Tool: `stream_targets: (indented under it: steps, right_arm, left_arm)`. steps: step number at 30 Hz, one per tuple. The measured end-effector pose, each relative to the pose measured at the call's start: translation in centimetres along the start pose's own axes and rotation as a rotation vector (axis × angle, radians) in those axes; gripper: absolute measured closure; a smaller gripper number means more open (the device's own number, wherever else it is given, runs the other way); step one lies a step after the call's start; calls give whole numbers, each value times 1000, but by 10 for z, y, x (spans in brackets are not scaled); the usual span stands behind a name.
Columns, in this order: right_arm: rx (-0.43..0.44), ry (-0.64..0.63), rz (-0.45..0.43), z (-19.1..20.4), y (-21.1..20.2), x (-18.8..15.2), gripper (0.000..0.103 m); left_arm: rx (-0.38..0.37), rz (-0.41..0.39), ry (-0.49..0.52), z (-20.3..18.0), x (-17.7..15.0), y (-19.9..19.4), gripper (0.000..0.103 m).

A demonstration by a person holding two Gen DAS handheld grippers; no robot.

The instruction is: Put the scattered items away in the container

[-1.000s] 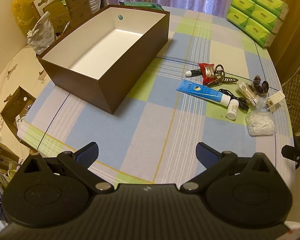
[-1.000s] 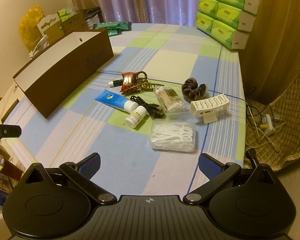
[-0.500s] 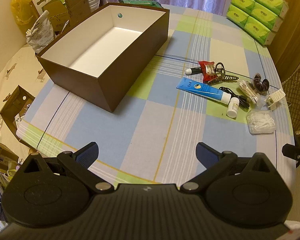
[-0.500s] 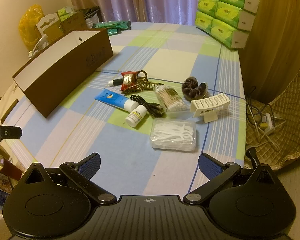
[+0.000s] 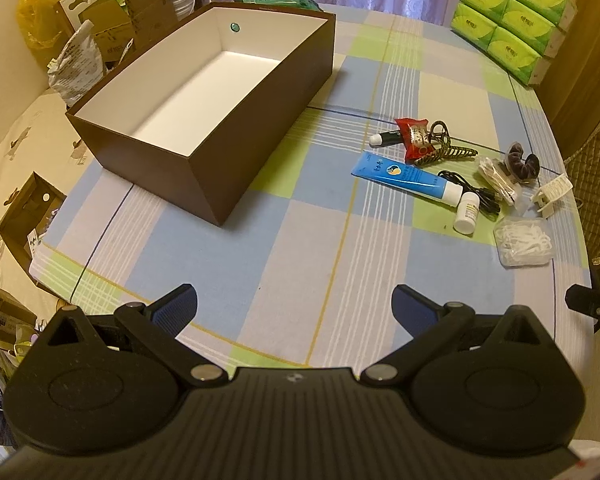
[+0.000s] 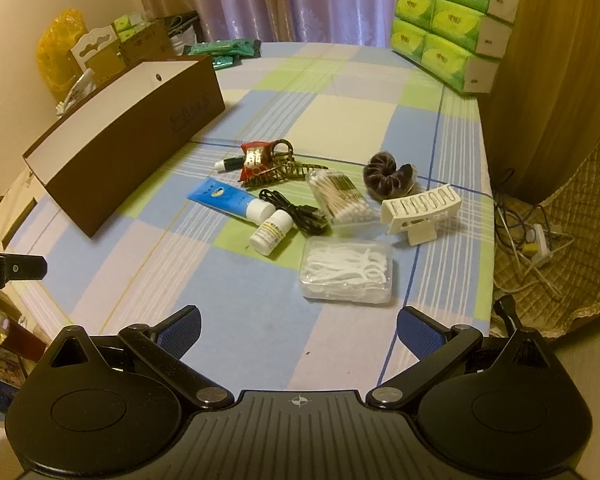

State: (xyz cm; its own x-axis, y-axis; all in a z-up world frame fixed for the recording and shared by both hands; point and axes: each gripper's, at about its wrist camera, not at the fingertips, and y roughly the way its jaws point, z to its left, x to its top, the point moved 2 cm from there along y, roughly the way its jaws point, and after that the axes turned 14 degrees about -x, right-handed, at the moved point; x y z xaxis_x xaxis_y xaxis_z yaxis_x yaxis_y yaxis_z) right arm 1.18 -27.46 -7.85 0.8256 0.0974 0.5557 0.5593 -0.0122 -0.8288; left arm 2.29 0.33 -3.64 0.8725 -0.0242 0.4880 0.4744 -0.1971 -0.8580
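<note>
**Both grippers wide apart above the table's near edge, box empty**

The left gripper [image 5: 294,300] hangs with its fingers spread and nothing between them, over the near edge of the checked tablecloth [image 5: 308,264]. The right gripper [image 6: 298,322] is likewise spread and empty. A broad bare stretch of cloth lies between each gripper and the things ahead.

The brown box [image 5: 236,128] stands at the far left of the table, its near left corner close to the table's edge; its white inside holds nothing. The scattered items lie well apart from it on the right: a blue tube [image 5: 406,178], a small white bottle [image 5: 467,213] at its cap, a black cable [image 5: 470,192], a red packet [image 5: 414,136] and a brown hair claw [image 5: 446,152].

The right view adds detail: a pack of cotton swabs [image 6: 338,196], a dark scrunchie [image 6: 388,176], a white hair clip [image 6: 420,212] near the right edge, and a clear case of floss picks [image 6: 348,272] closest to the gripper. It shows only the box's outer side; the left view alone looks inside.
</note>
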Motion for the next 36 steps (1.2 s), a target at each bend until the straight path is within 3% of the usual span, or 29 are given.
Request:
stream_targets:
  steps: [20,36]
  right_arm:
    - [-43,50,16,-16,15,7,2]
    - [-55,66,1,-20,50,11,2]
  left_arm:
    - [-45,35,103,-16,18,28,1]
    - [-195,27,276,-39,46,73,1]
